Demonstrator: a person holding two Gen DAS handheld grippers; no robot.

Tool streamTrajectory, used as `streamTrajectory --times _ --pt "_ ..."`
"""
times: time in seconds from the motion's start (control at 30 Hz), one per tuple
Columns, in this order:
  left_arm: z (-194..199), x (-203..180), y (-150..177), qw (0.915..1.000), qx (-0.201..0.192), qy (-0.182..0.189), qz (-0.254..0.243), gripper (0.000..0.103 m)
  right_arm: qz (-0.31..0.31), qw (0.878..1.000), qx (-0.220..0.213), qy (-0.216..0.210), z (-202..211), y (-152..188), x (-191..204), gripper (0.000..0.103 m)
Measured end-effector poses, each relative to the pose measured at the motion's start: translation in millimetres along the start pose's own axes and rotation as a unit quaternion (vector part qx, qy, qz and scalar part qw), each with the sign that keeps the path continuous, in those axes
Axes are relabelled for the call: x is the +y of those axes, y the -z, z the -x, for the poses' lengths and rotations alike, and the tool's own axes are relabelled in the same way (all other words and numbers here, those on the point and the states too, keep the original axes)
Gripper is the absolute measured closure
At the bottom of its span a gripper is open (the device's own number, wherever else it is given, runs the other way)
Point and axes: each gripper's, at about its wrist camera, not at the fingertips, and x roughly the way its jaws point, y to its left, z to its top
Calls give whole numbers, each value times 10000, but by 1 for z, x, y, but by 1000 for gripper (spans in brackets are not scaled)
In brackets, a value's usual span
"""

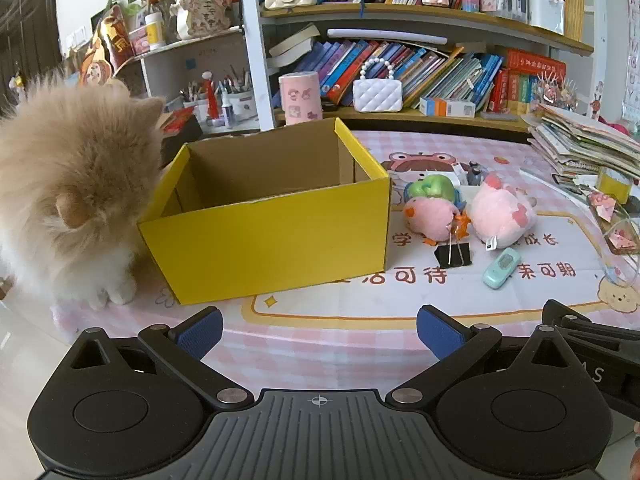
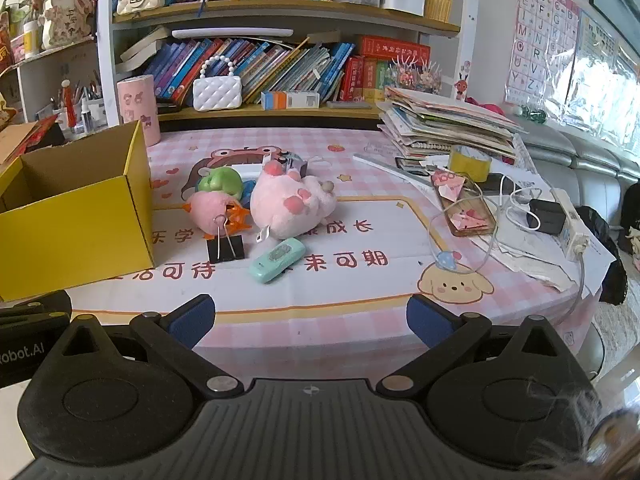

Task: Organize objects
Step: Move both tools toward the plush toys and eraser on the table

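Both grippers, nearest item: left gripper [image 1: 319, 330] and right gripper [image 2: 310, 320], side by side at the table's near edge, tilted downward, blue-padded fingers [image 2: 192, 320] spread wide, nothing between them. Yellow box [image 1: 272, 240]: open-topped, at 11 o'clock of the left gripper. Fluffy cat [image 1: 68, 200]: touching its left wall. At the box's 3 o'clock: two pink plush toys [image 2: 292, 204], black binder clip [image 2: 226, 246], mint-green device [image 2: 277, 260].
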Motion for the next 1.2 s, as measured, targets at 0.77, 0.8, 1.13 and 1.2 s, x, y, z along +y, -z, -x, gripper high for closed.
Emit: streamTrajectory --times 0.77,0.8,1.13,1.2 --pt "-1 7 -1 9999 -23 -76 73 0 -11 9996 0 -296 -4 -1 7 1" --pt "-2 7 0 9999 -13 -68 86 0 1 9996 3 -297 -4 -1 7 1" --pt "-8 0 -4 9999 -16 33 99 0 -10 9995 45 -315 -15 -5 -2 1" --pt "-9 -3 -5 9999 -19 44 103 0 -3 9995 57 -314 -17 -6 -4 1"
